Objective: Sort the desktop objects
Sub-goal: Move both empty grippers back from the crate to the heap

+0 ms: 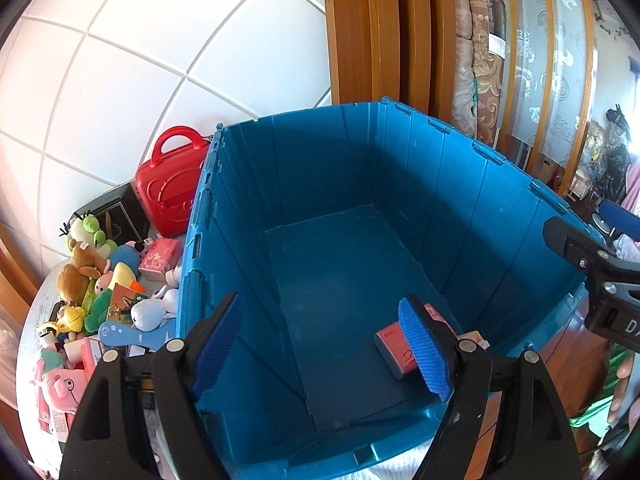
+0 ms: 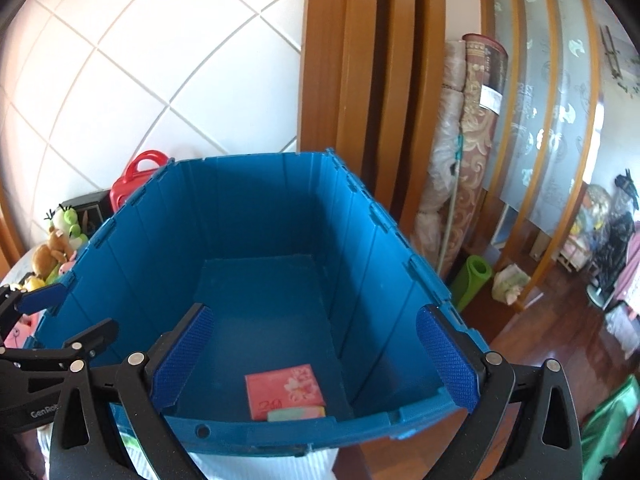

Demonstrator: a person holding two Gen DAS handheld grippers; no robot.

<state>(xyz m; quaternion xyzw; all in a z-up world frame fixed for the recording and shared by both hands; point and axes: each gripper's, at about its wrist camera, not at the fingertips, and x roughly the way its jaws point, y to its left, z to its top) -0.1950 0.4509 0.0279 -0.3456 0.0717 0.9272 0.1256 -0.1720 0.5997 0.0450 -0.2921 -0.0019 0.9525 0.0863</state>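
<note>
Blue crate [image 1: 460,200] holds only a pink box [image 2: 285,390] at its near end; both hand-held grippers, left [image 1: 322,346] and right [image 2: 316,358], gape empty above. Plush toys [image 1: 96,280] crowd the tabletop [image 1: 34,312] left, unsorted.

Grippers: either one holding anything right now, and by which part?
Nothing held. Left gripper and right gripper are both open above the blue bin.

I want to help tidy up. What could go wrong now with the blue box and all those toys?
The toys lie heaped beside the bin, so a grab may drag neighbours off the table. The bin's tall wall may catch a gripper reaching over. The pink packs sit against the near wall, so a heavier drop there may squash them.
</note>
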